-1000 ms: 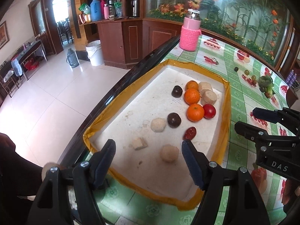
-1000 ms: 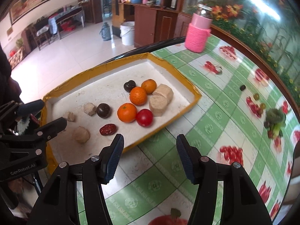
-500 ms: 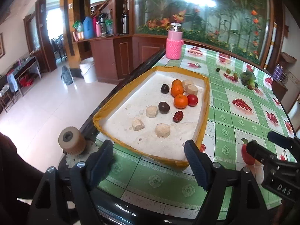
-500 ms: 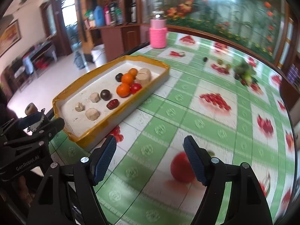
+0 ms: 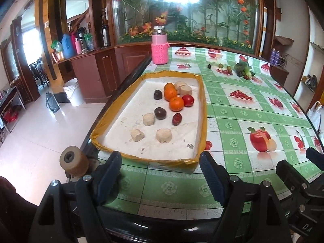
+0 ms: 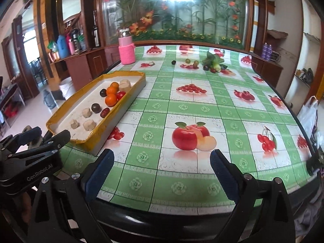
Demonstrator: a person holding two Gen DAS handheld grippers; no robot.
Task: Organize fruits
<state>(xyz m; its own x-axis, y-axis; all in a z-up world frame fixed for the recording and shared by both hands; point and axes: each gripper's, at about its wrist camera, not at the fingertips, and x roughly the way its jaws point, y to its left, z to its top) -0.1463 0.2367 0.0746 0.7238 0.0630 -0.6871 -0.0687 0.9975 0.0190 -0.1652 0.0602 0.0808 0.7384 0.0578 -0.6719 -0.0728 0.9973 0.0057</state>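
My left gripper [image 5: 160, 174] hangs over the near table edge [image 5: 182, 220], jaws wide, nothing between them. My right gripper [image 6: 161, 172] sits just beside it over the same edge; its jaws have just been opening and stand wider, also empty. Straight ahead of the left one is the shallow tray [image 5: 203, 109] with the yellow taped rim, its near rim just past the fingertips, its left side running along the table's left edge. Inside: 3 oranges [image 5: 176, 103] bunched with a red tomato [image 5: 188, 100] at the far right, 2 dark round fruits [image 5: 160, 113], a red date [image 5: 176, 119], and pale lumps [image 5: 163, 135] nearer me. Right of the tray the green checked tablecloth [image 6: 202, 107] is open room. More small fruits and greens [image 6: 212, 61] lie at the far edge, well apart from the tray. A pink-sleeved flask [image 5: 160, 47] stands at the far left corner.
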